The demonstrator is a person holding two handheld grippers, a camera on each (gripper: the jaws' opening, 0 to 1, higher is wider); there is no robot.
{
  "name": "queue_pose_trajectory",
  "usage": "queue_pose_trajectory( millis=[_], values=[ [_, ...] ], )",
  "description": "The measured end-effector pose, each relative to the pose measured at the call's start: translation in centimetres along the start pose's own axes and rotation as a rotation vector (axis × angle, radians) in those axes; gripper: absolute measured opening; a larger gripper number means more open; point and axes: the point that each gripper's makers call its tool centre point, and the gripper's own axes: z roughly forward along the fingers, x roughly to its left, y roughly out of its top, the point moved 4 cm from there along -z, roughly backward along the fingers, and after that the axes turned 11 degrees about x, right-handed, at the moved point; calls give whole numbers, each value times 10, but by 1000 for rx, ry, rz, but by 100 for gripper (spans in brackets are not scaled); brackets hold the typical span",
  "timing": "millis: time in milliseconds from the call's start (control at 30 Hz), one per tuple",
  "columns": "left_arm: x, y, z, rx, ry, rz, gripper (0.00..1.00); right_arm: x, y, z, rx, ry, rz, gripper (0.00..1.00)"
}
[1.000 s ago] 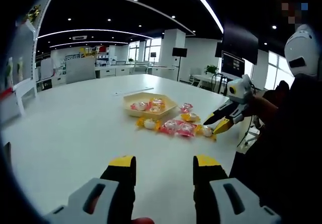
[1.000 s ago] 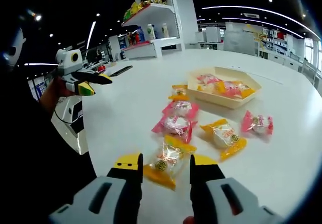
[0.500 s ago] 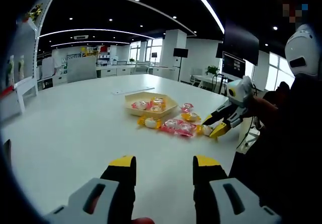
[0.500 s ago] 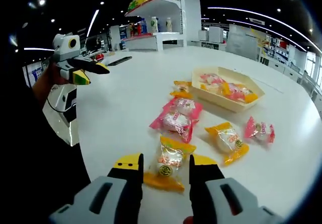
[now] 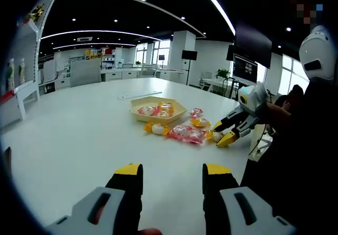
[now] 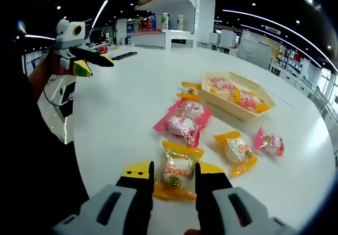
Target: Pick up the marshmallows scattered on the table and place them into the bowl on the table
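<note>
Well ahead of your right tongs and off to their left, past the far edge of the white table, a white shelf unit carries bottles and yellow packages on its upper levels. Nearer on that side a flat dark object lies on the tabletop. Far ahead of your left tongs a white pillar bears a small dark screen, and to their right a larger dark monitor stands beside a potted plant. Curved light strips cross the dark ceiling overhead.
</note>
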Motion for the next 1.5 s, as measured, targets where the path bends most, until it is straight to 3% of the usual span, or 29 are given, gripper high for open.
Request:
queue_pose_trajectory(
  millis=[233,800,1500],
  values=[
    [-1,1,1,5,0,2,45,-2,-1,-1,-9,-12,-15,24],
    [-6,1,4,16,1,6,45,-5,-1,-5,-29,22,-18,23],
    [-12,2,4,30,5,19,45,-17,17,-16,-100,41,-27,22]
  ],
)
